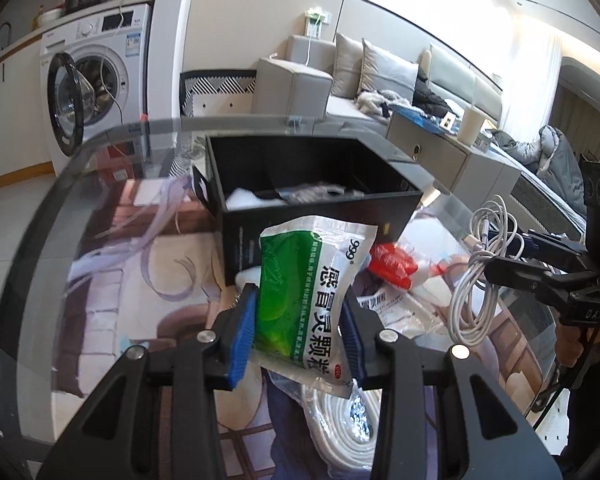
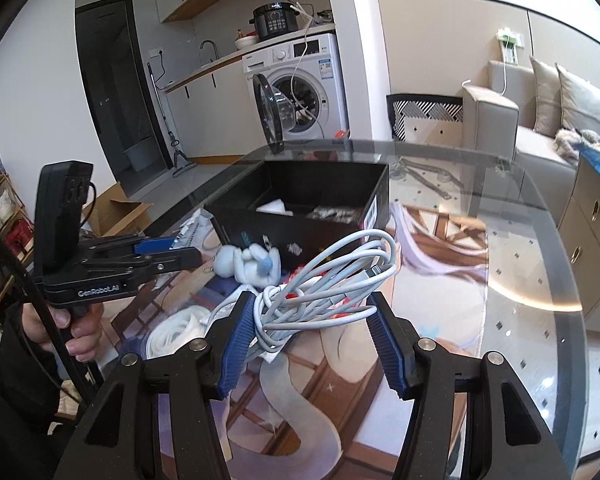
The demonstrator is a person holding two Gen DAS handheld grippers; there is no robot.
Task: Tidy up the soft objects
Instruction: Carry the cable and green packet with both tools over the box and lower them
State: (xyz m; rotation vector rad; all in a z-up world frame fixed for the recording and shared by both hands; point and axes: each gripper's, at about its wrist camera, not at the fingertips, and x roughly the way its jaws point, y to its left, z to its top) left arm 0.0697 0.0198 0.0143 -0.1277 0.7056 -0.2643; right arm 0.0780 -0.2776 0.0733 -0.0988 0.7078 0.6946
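Note:
My left gripper (image 1: 300, 312) is shut on a green and white medicine sachet bag (image 1: 308, 296) and holds it above the table, just in front of the black box (image 1: 316, 196). The box holds white and grey soft items. My right gripper (image 2: 312, 320) holds a coiled white charging cable (image 2: 324, 284) between its blue pads; it also shows in the left wrist view (image 1: 480, 264). A small white and blue plush toy (image 2: 252, 264) lies by the box. A coiled white band (image 1: 348, 432) and a red and white packet (image 1: 396, 268) lie on the table.
The round glass table (image 2: 520, 280) has a printed mat under it. A washing machine (image 1: 96, 72) with its door open, a sofa (image 1: 340, 80) and a low cabinet (image 1: 440, 148) stand beyond the table.

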